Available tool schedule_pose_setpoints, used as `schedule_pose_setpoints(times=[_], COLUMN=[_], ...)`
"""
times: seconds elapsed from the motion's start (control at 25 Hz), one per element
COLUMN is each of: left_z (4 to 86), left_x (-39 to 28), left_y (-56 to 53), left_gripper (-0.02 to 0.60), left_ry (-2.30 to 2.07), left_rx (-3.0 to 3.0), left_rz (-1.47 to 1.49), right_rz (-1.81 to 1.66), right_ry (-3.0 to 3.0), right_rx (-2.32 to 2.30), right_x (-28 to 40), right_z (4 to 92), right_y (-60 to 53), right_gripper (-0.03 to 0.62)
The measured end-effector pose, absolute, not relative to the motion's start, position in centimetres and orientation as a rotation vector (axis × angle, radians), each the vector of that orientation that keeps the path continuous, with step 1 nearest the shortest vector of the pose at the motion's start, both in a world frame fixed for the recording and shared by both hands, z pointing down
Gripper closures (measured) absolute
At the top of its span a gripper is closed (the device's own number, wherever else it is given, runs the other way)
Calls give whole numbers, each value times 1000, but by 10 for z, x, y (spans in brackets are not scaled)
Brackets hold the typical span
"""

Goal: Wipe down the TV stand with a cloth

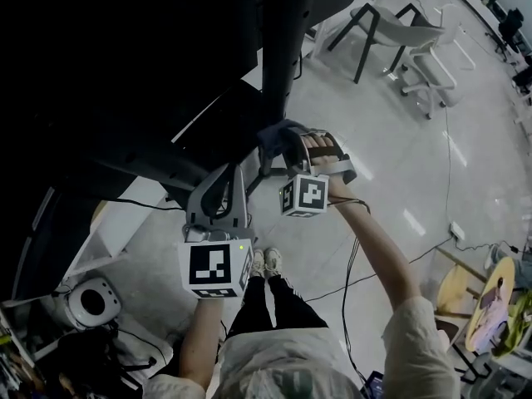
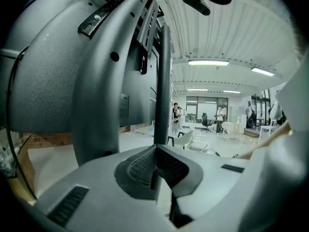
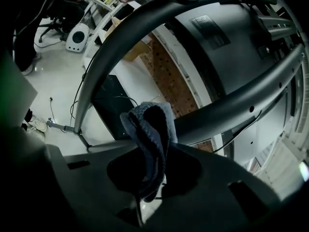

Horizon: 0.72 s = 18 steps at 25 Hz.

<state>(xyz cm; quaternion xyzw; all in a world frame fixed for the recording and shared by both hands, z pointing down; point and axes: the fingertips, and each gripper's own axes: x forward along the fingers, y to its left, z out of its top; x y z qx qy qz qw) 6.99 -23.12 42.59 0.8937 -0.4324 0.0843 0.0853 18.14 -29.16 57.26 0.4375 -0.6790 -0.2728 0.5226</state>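
Observation:
The dark TV stand (image 1: 208, 131) fills the upper left of the head view, its upright post (image 1: 278, 48) rising beside the screen's back. My right gripper (image 1: 281, 140) is shut on a blue cloth (image 1: 278, 133), which is held against the stand's curved arm just below the post. In the right gripper view the cloth (image 3: 150, 144) stands folded between the jaws, with the curved arm (image 3: 231, 105) behind it. My left gripper (image 1: 226, 177) hovers lower left by the stand's base. Its pads (image 2: 145, 168) are pressed together on nothing, facing the post (image 2: 163, 81).
Grey chairs (image 1: 378, 23) and a white chair (image 1: 428, 65) stand on the pale floor at the upper right. A white round device (image 1: 91, 302) sits at the lower left. Cables (image 1: 366, 277) run across the floor by the person's feet (image 1: 266, 263). A round wooden table (image 1: 490, 302) is at the right edge.

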Motion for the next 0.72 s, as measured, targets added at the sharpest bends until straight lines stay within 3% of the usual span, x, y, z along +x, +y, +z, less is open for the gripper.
schedule_pose_setpoints(times=[0.72], left_z=[505], left_x=[70], left_y=[-229], left_gripper=[566], left_ry=[-1236], left_rx=[2572], left_rz=[337], right_rz=[-583], right_ry=[-1566], right_rx=[848], right_x=[178], right_z=[710], right_y=[-292], right_gripper=[537])
